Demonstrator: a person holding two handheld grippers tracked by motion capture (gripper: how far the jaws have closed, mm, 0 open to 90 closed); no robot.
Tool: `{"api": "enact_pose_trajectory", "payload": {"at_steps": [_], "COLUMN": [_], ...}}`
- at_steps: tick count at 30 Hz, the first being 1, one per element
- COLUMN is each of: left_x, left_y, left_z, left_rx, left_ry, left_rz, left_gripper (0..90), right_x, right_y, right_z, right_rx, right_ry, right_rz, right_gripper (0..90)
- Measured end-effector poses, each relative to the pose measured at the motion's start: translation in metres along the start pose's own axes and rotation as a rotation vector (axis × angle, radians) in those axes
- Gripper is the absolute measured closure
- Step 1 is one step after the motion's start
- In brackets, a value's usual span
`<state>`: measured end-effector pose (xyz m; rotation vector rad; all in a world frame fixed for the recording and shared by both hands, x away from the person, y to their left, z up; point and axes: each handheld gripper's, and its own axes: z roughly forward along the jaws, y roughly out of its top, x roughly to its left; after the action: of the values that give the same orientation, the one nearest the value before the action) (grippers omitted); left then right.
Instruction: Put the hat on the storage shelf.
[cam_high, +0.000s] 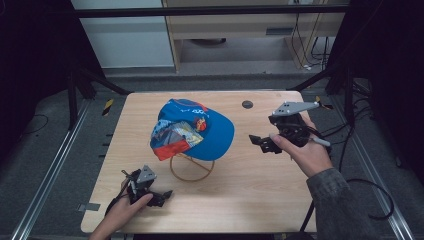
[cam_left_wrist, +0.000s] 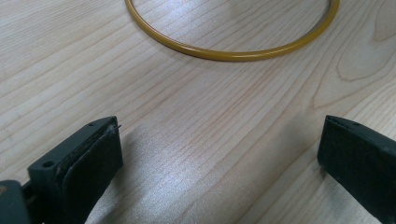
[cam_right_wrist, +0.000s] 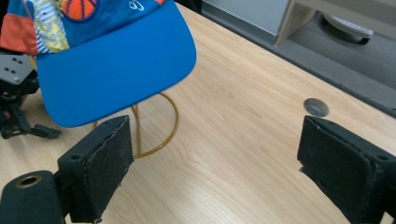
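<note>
The left gripper (cam_high: 162, 196) is held low at the near left of the table, gripped by the left hand (cam_high: 125, 207), its jaws spread wide — nothing is seen between them. The right gripper (cam_high: 259, 141) is held higher at the right by the right hand (cam_high: 305, 152), a grey-sleeved forearm behind it — jaws likewise parted and empty.
</note>
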<state>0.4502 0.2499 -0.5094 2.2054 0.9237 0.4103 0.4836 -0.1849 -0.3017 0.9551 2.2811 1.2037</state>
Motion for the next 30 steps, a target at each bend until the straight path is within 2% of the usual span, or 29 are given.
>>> {"api": "enact_pose_trajectory", "payload": {"at_steps": [9,10,12,19,30], "left_x": [0.000,0.000,0.000,0.000,0.000], "left_y": [0.000,0.000,0.000,0.000,0.000], "left_z": [0.000,0.000,0.000,0.000,0.000], "left_rx": [0.000,0.000,0.000,0.000,0.000], "left_ry": [0.000,0.000,0.000,0.000,0.000], "left_rz": [0.000,0.000,0.000,0.000,0.000], "left_gripper": [0.0,0.0,0.0,0.0,0.0], "right_x": [-0.008,-0.013,-0.016,-0.020,-0.021], "right_y": [-0.037,-0.048,-0.055,-0.073,-0.096], "right_z": [0.009,0.010,0.011,0.017,0.030], "right_rx": [0.038,0.041,0.041,0.040,0.079], "right_ry": [-0.009,-0.014,-0.019,-0.033,-0.040], "right_rz": [0.049,0.071,0.085,0.109,0.119], "right_gripper": [11.4,11.6,11.6,11.2,11.6]}}
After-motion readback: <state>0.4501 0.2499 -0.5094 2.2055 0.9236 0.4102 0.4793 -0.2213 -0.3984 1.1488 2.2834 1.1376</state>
